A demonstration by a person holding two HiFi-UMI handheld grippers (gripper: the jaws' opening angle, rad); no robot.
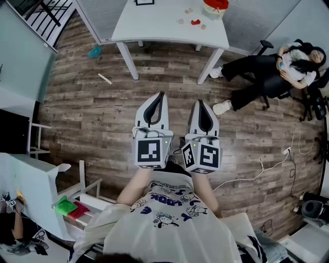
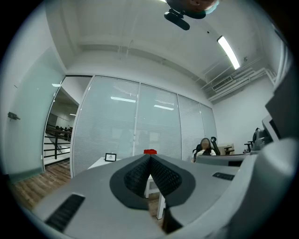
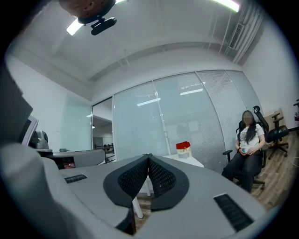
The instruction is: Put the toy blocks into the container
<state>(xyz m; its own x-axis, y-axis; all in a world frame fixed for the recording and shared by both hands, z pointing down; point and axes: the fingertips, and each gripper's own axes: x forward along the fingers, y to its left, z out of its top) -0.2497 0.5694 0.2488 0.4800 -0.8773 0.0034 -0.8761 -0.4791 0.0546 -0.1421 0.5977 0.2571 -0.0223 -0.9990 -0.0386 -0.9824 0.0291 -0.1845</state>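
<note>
**Plainly not yet at the blocks: both grippers are waiting shut and empty**

The person is standing on the wood floor (image 1: 77,118), well apart from the table (image 1: 154,25), which is lying at 12 o'clock in the head view. They are holding the left gripper (image 1: 162,94) and the right gripper (image 1: 199,101) level and side by side, both pointing at the table. Each gripper's own view is showing its ribbed pads pressed together with nothing between them: the left gripper (image 2: 150,158) and the right gripper (image 3: 148,157) are both closed on air.

The blocks (image 1: 189,10) are sitting loose on the tabletop toward 1 o'clock, a red block (image 1: 195,22) among the pale ones. The container (image 1: 216,5), red-rimmed, is standing just beyond them at the table's far right corner; it is also showing over the jaw tips in the left gripper view (image 2: 150,151) and the right gripper view (image 3: 183,149).

The step in hand, as I am judging it, is the approach. Doing it well is probably meaning walking right up to the table first, then spreading one gripper's jaws before reaching. Taking one block at a time, starting with those nearest the container, should be keeping the carry short. A seated person (image 1: 288,67) is sitting at 2 o'clock, so staying on the table's near side looks wise.
</note>
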